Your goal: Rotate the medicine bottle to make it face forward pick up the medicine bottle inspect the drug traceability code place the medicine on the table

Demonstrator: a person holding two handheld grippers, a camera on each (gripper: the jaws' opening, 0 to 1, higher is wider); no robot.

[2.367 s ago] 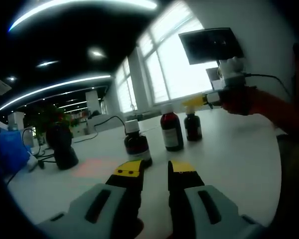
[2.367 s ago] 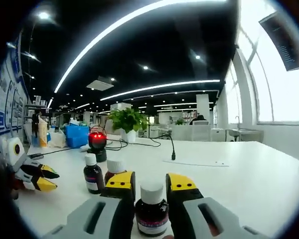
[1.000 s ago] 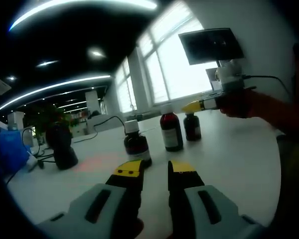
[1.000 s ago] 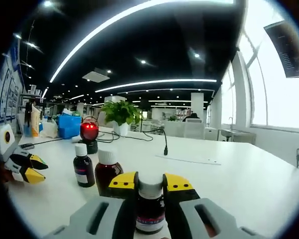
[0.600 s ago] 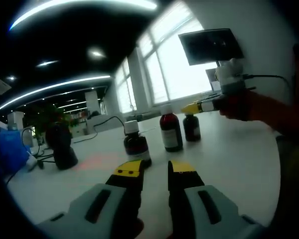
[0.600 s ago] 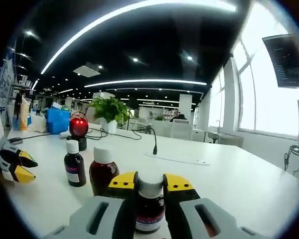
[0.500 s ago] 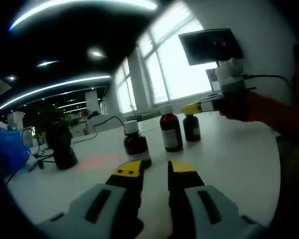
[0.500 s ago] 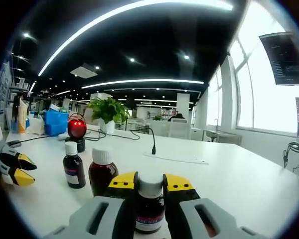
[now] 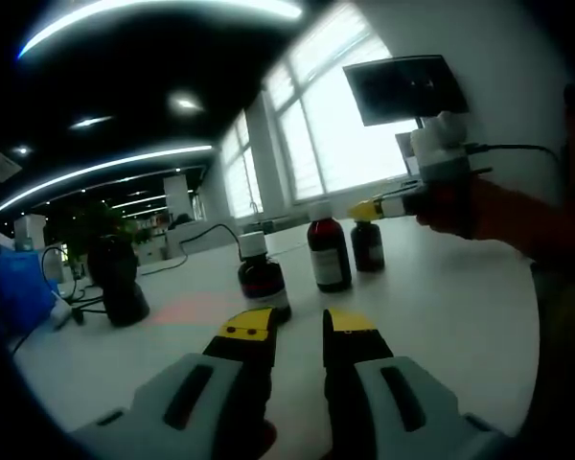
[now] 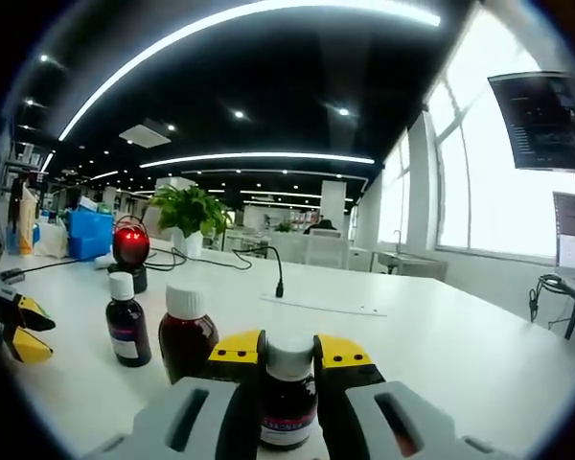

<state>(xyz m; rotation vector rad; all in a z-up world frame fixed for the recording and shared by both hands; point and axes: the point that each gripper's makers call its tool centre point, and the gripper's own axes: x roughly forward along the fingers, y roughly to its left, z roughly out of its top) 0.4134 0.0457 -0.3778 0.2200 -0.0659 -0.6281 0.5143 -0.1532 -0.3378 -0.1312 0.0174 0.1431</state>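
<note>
Three dark brown medicine bottles with white caps stand in a row on the white table (image 9: 441,307). In the right gripper view my right gripper (image 10: 287,351) is shut on the nearest bottle (image 10: 287,407), whose cap sits between the yellow tips. The left gripper view shows that same bottle (image 9: 369,246) at the far end of the row, with the right gripper (image 9: 376,207) clamped on its top. The middle bottle (image 9: 330,253) (image 10: 187,333) and the third bottle (image 9: 262,275) (image 10: 125,321) stand free. My left gripper (image 9: 297,326) hovers open low over the table, short of the row, also seen at the left edge as the left gripper (image 10: 14,326).
A black scanner (image 10: 129,251) with a red light stands behind the bottles, dark in the other view as the scanner (image 9: 118,278). A potted plant (image 10: 187,216), a gooseneck microphone (image 10: 273,273) and a paper sheet (image 10: 321,305) lie further back. A hand (image 9: 460,196) holds the right gripper. A monitor (image 9: 407,86) hangs by the windows.
The right gripper has shut on the bottle that stood between its open jaws. Its view has since swung, with the other bottles sliding left. The left gripper has stayed still.
</note>
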